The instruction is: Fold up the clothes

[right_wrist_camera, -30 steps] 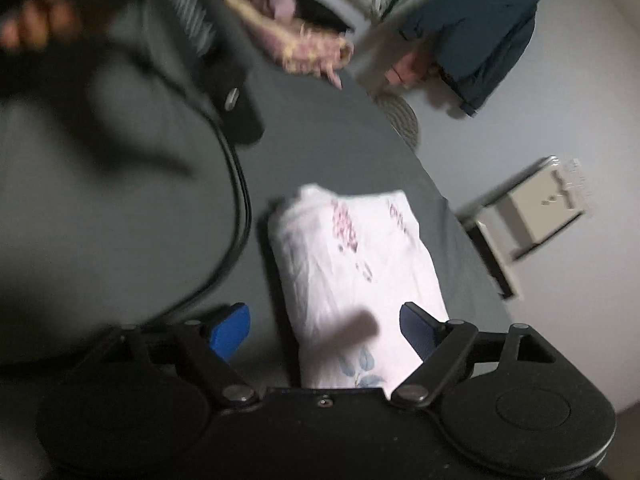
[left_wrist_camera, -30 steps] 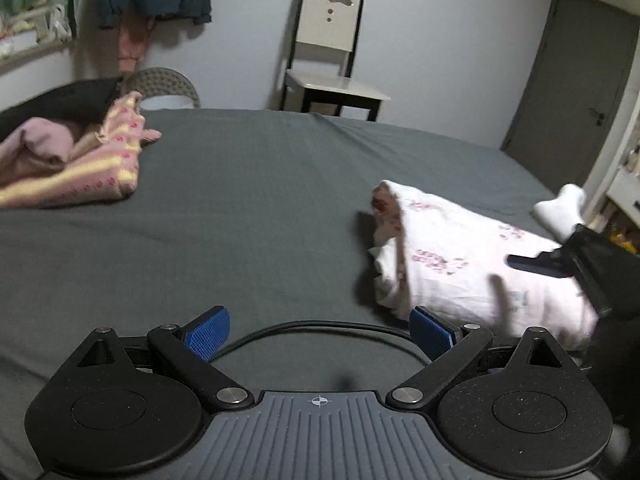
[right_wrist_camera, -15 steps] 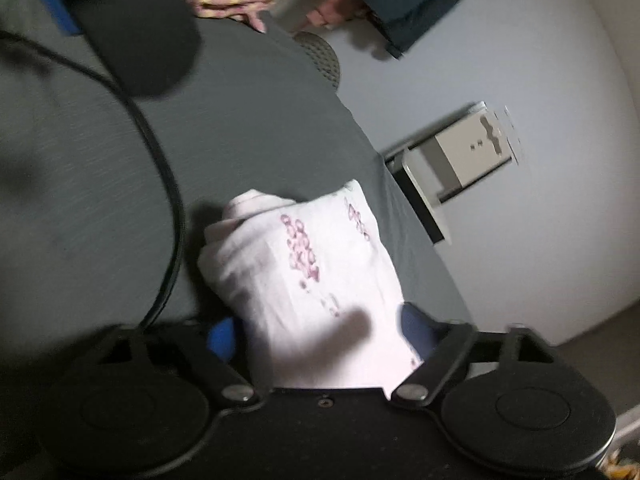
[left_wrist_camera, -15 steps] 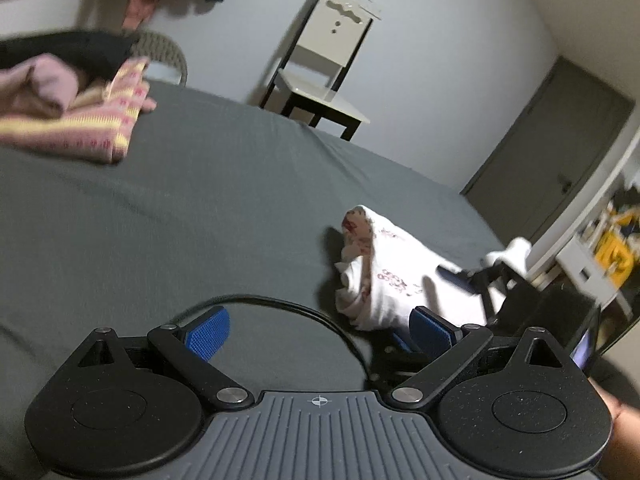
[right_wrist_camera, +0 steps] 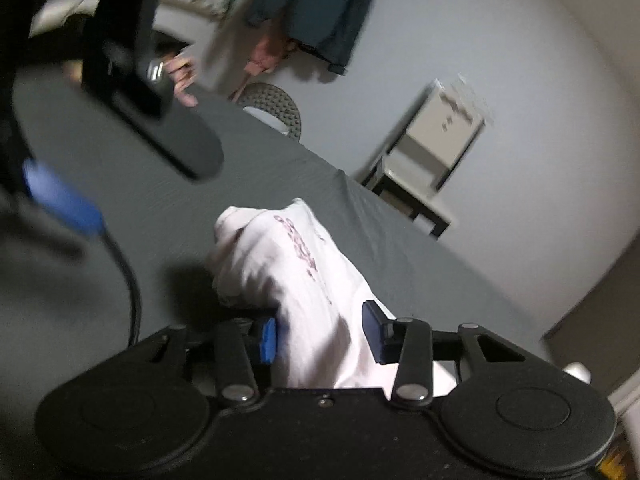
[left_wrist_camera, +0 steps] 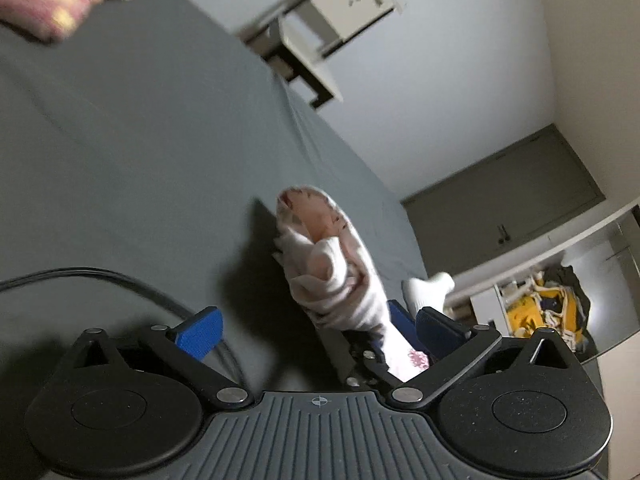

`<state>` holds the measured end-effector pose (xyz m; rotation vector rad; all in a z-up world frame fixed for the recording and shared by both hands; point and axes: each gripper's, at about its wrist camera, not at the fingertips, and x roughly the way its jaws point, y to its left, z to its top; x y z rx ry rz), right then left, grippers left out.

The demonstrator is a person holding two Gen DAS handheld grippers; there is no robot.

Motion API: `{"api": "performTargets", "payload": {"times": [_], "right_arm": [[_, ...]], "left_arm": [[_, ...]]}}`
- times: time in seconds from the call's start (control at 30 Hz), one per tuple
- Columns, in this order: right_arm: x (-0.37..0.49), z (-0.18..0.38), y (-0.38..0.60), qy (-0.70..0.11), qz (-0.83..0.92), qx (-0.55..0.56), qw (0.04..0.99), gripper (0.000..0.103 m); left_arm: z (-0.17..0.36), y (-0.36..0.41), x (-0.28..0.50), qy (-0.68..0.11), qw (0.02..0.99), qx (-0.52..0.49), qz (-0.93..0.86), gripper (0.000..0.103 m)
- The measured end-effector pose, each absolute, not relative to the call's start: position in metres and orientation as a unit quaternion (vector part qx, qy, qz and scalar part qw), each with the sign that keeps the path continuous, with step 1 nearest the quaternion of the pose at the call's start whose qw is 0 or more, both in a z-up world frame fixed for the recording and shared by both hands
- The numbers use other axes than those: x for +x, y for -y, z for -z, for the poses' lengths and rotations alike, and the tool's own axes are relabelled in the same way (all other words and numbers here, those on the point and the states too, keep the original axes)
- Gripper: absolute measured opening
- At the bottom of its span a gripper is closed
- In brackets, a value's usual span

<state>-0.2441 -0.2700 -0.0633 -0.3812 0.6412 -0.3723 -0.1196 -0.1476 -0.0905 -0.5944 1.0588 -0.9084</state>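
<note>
Left wrist: grey bed [left_wrist_camera: 140,128], chair [left_wrist_camera: 320,36], door [left_wrist_camera: 508,200].

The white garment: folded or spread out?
Folded: the white garment is a compact bundle with stacked layers, clamped by the right gripper.

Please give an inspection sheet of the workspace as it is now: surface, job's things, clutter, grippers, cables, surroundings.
Surface: grey bed sheet, smooth.
Job's things: white folded garment with pink print, one end lifted off the sheet.
Clutter: pink and yellow clothes at the far side; white sock near the bed edge.
Grippers: right gripper shut on the garment; left gripper open, holding nothing.
Cables: black cable lying on the sheet.
Surroundings: chair by the wall, dark jacket hanging, door.
</note>
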Motion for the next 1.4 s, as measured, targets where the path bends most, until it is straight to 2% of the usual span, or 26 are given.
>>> {"api": "performTargets", "payload": {"times": [0.1, 0.27, 0.63, 0.97, 1.2, 1.4], "right_arm": [[-0.252, 0.052, 0.291, -0.306, 0.181, -0.135, 0.925, 0.041], [-0.262, 0.045, 0.319, -0.301, 0.177, -0.093, 0.932, 0.041], [-0.257, 0.039, 0.359, -0.301, 0.179, -0.034, 0.936, 0.046], [-0.262, 0.045, 0.336, -0.304, 0.097, -0.099, 0.942, 0.049], [-0.257, 0.061, 0.296, -0.317, 0.02, -0.171, 0.933, 0.058], [-0.257, 0.073, 0.277, -0.332, -0.001, -0.216, 0.918, 0.061]], "left_arm": [[0.092, 0.174, -0.106, -0.502, 0.72, -0.259, 0.403, 0.103], [0.112, 0.21, -0.074, -0.563, 0.649, -0.328, 0.393, 0.103], [0.124, 0.288, -0.067, -0.634, 0.59, -0.302, 0.399, 0.103], [0.12, 0.297, -0.068, -0.647, 0.582, -0.277, 0.408, 0.103], [0.13, 0.29, -0.052, -0.648, 0.553, -0.331, 0.406, 0.103], [0.136, 0.304, -0.062, -0.653, 0.554, -0.292, 0.425, 0.103]]}}
